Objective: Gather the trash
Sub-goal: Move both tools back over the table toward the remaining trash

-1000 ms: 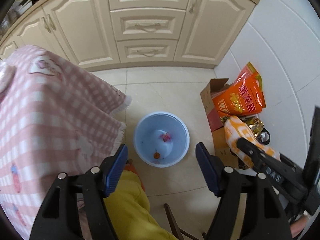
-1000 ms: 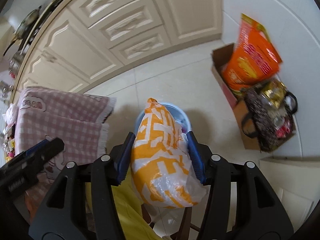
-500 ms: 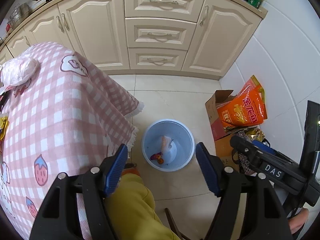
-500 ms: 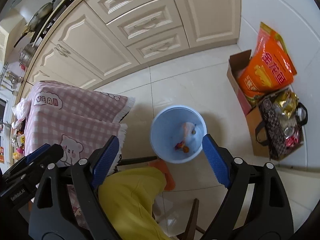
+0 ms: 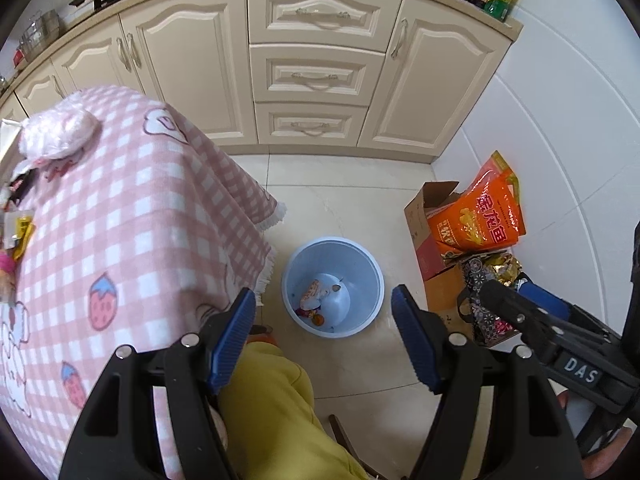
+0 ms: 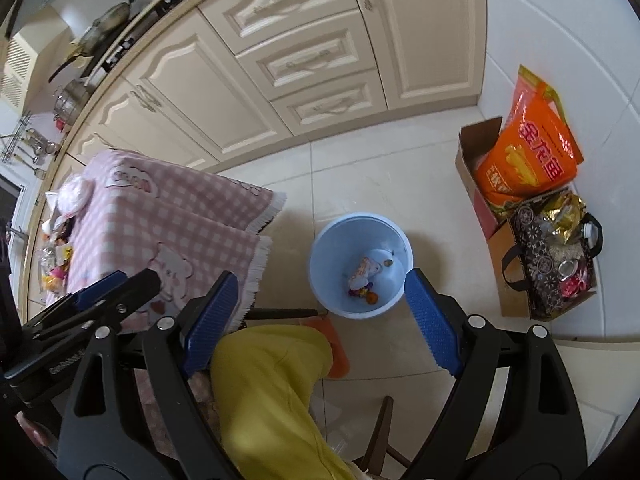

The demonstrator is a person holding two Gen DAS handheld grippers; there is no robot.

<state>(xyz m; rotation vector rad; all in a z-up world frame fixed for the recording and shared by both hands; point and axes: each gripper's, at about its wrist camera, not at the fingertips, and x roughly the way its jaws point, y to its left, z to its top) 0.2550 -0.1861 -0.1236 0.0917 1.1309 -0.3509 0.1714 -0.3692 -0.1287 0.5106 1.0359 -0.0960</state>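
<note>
- The orange-and-white bag we had clamped a second ago is gone from our right gripper (image 6: 322,324): its blue pads stand wide apart with nothing between them.
- And there it lies, a crumpled wrapper (image 6: 363,271) at the bottom of the blue bin (image 6: 320,248), beside a few small bright scraps. From the left wrist view the same wrapper (image 5: 314,293) sits low in the bin (image 5: 292,268).
- Our left gripper (image 5: 323,338) hangs above the bin too, jaws apart and empty, as they were a second ago.
- Both views now take in more of the room than before, so we read this as one drop done and both hands pulling up and away.
- More to fetch, we judge: a pink-white crumpled bag (image 5: 56,134) and small packets (image 5: 22,232) wait on the pink checked tablecloth (image 5: 140,220), well apart from the bin.
- Around us: cream cabinets (image 5: 312,76), a cardboard box (image 6: 476,168) with an orange sack (image 6: 528,148), and a patterned tote (image 6: 548,264) against the wall.
- In the way: our yellow-trousered leg (image 6: 272,392) and the cloth's fringed corner, just beside the bin.
</note>
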